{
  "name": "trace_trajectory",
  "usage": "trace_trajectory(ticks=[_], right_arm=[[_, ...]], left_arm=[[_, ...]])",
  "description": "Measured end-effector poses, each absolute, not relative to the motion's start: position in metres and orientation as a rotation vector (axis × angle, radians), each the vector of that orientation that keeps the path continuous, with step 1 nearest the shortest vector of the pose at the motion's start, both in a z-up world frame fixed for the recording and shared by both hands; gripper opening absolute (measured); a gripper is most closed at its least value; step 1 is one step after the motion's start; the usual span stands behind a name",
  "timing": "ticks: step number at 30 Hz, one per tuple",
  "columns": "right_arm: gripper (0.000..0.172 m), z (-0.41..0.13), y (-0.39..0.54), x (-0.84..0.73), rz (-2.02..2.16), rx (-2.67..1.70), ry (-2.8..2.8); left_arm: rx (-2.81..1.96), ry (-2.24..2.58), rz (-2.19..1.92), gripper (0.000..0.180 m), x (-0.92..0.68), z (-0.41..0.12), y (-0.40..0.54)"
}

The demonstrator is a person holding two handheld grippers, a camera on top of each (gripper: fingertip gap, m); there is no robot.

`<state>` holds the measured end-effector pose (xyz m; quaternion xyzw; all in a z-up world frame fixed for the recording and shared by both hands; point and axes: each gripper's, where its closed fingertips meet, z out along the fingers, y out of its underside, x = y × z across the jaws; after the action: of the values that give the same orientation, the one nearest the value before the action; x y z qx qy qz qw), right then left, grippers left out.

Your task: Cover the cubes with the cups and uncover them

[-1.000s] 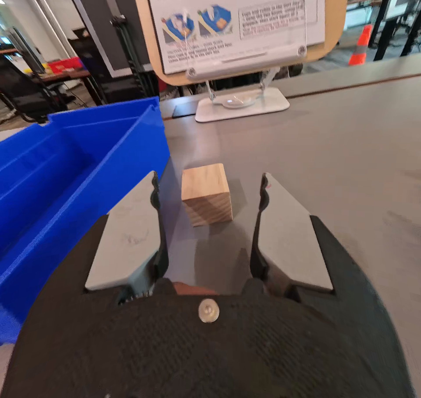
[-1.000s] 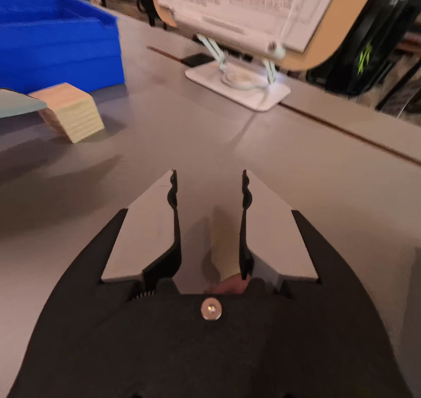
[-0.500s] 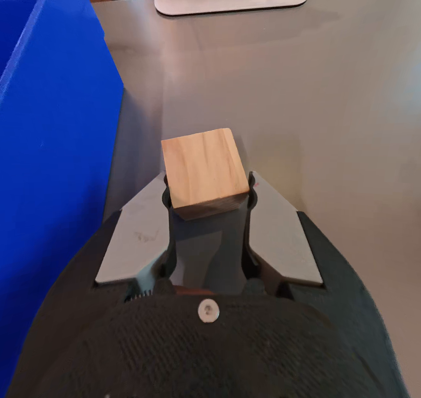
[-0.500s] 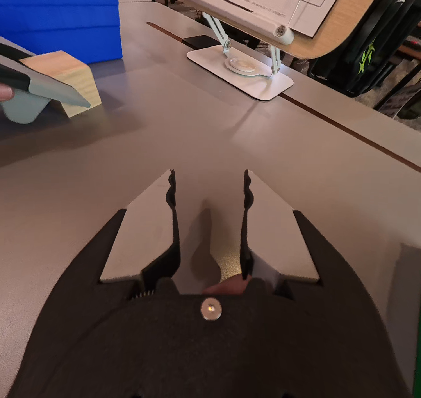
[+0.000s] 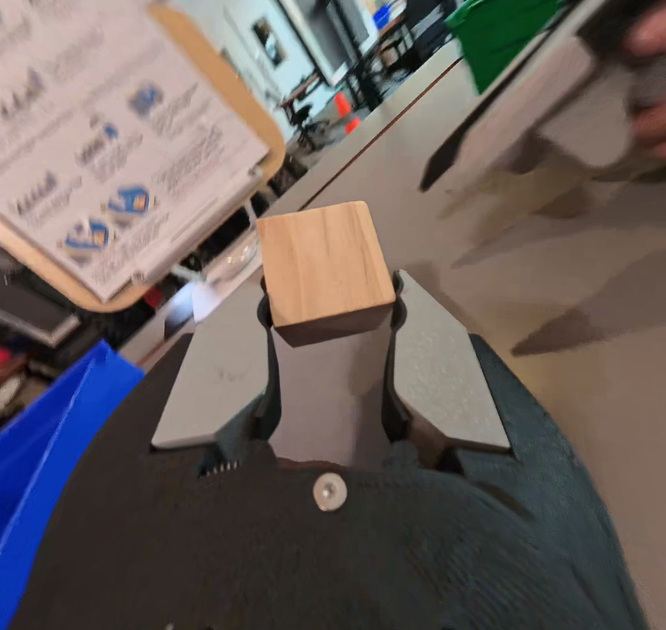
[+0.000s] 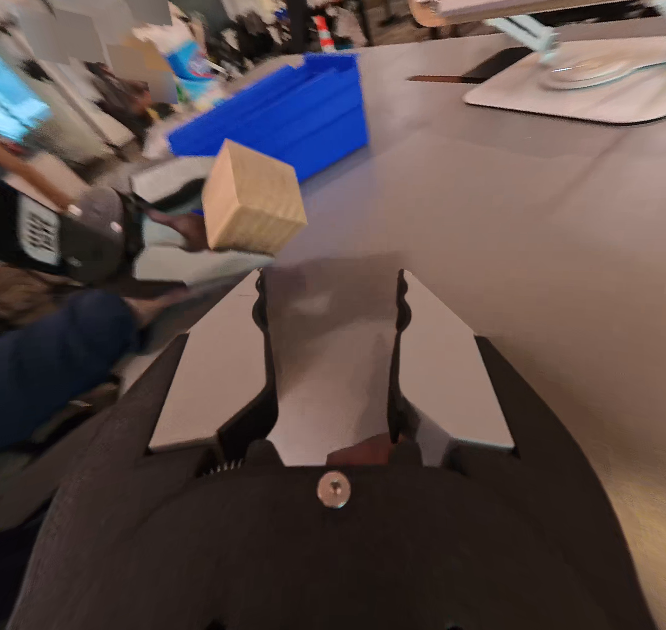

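Left gripper tilted, jaws clamping wooden cube above table.

Your right gripper hangs open over the grey table; up-left of its fingers, the left gripper clamps a wooden cube.

Lab workspace: grey table, instruction board, blue bin.

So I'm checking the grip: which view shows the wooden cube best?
The left wrist view: the wooden cube sits sharp and central, clamped between the left gripper fingertips. The right wrist view shows it off to the left, blurred, lifted above the table.
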<state>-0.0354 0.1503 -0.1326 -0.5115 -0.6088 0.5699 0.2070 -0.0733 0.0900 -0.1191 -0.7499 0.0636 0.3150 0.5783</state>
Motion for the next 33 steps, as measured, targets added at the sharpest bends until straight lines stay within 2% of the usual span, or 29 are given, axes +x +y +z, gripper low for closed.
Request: trace_trajectory(ticks=[6,12,14,17,33], right_arm=[[0.073,-0.101,0.129,-0.018,1.993,-1.34,-1.686],[0.079,-0.115,0.102,-0.007,2.046,-1.341,-1.877],[0.075,-0.124,0.094,-0.004,1.99,-1.324,-1.963],[0.057,-0.136,0.085,0.003,1.91,-1.276,-2.086],[0.057,-0.132,0.077,0.011,2.016,-1.269,-2.117]], left_arm=[[-1.721,0.528,0.739,0.067,-0.006,-0.134,0.105],[-1.726,0.635,0.792,0.067,0.013,-0.146,0.106],[-1.717,0.636,0.807,0.066,0.013,-0.145,0.106],[-1.711,0.633,0.806,0.067,0.013,-0.144,0.105],[-1.662,0.616,0.716,0.067,0.024,-0.138,0.101]])
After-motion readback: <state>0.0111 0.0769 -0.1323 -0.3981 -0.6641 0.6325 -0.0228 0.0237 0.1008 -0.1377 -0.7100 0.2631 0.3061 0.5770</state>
